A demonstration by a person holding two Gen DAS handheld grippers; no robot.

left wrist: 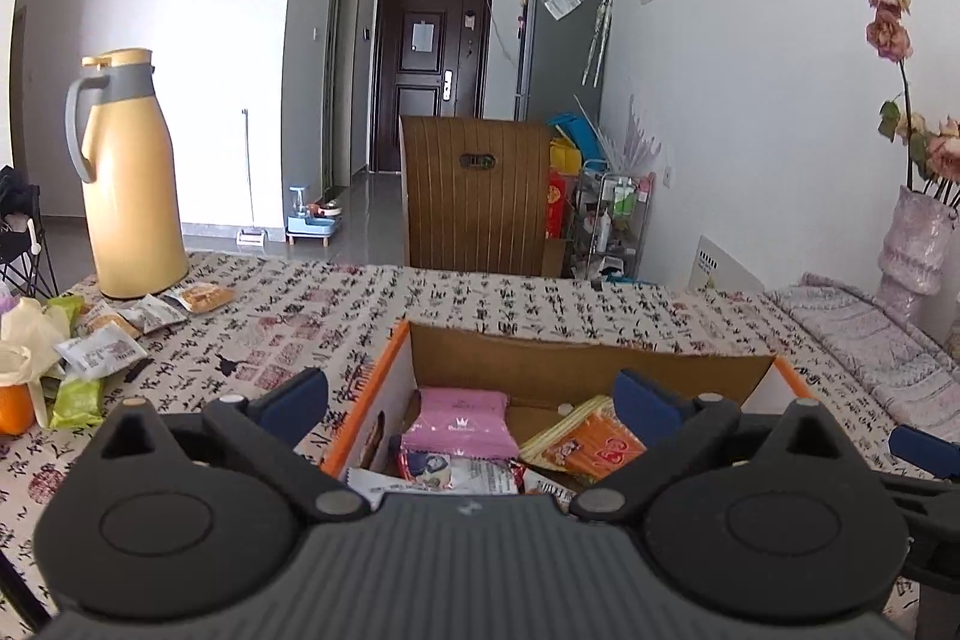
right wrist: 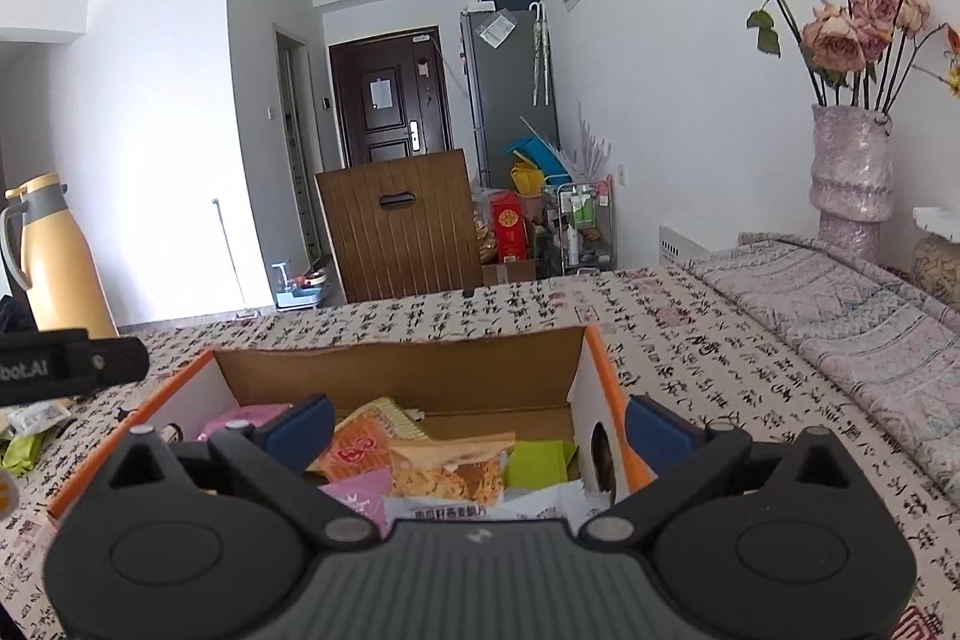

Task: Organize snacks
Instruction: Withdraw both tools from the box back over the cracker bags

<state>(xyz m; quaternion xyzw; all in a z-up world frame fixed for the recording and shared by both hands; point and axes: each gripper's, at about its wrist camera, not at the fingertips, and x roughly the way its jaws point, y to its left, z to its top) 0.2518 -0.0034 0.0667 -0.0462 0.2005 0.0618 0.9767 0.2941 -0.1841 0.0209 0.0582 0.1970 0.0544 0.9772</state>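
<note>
An orange-rimmed cardboard box stands open on the patterned tablecloth. Inside lie a pink packet, an orange packet and white wrappers. My left gripper hovers over the box's left part, jaws wide open, nothing between its blue pads. The right wrist view shows the same box with a crisp packet and a green packet. My right gripper is open above the box's right end, its right finger outside the wall. Loose snack packets lie at the table's left.
A tall yellow thermos stands behind the loose snacks, and an orange fruit sits at the left edge. A vase of dried roses and a folded cloth occupy the right side. A wooden chair back rises beyond the table.
</note>
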